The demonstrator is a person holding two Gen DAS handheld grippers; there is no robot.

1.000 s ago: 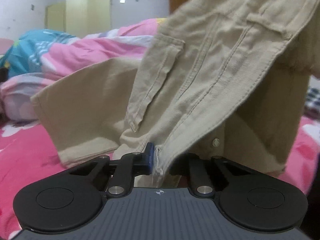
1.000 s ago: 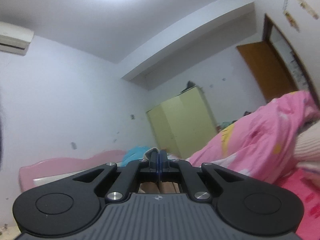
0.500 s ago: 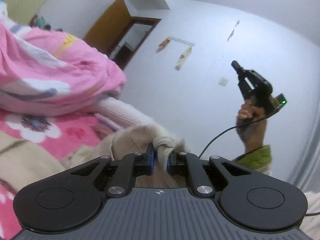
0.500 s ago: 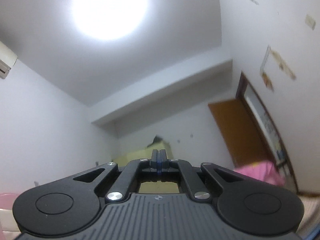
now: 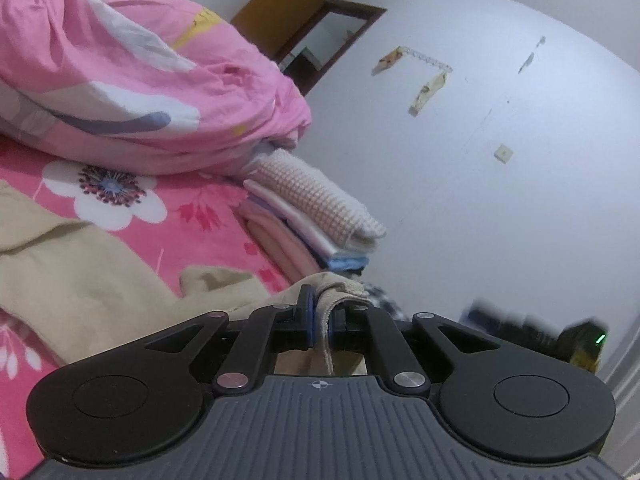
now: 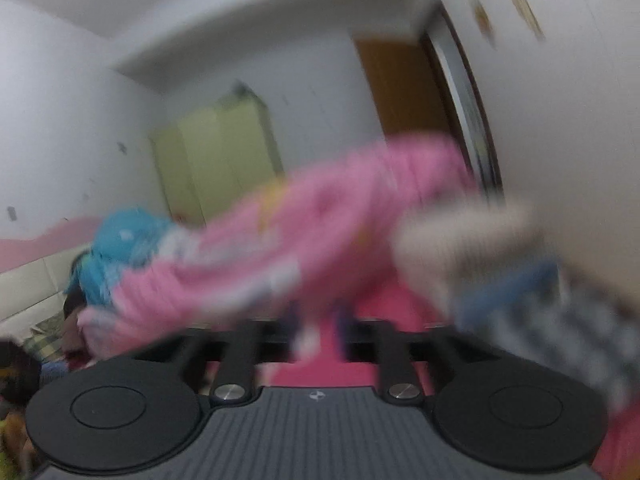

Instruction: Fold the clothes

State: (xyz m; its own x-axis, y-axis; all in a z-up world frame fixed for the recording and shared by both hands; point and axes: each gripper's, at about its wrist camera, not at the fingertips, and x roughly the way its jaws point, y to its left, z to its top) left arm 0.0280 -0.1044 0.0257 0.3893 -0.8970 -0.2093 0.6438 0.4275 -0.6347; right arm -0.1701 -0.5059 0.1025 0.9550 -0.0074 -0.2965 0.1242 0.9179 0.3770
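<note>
Your left hand-held gripper (image 5: 320, 316) clamping a fold of the beige jacket (image 5: 80, 272), which is lying across the pink flowered bed (image 5: 192, 208), pink quilt (image 5: 120, 80) behind, folded stack (image 5: 312, 220) beside it, your right hand-held gripper (image 6: 318, 330) blurred, its jaws having just been opening, standing apart, holding nothing

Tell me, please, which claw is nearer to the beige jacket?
Left. The left claw is shut on the beige jacket; the right claw, open and empty, shows no jacket in its blurred view.
</note>
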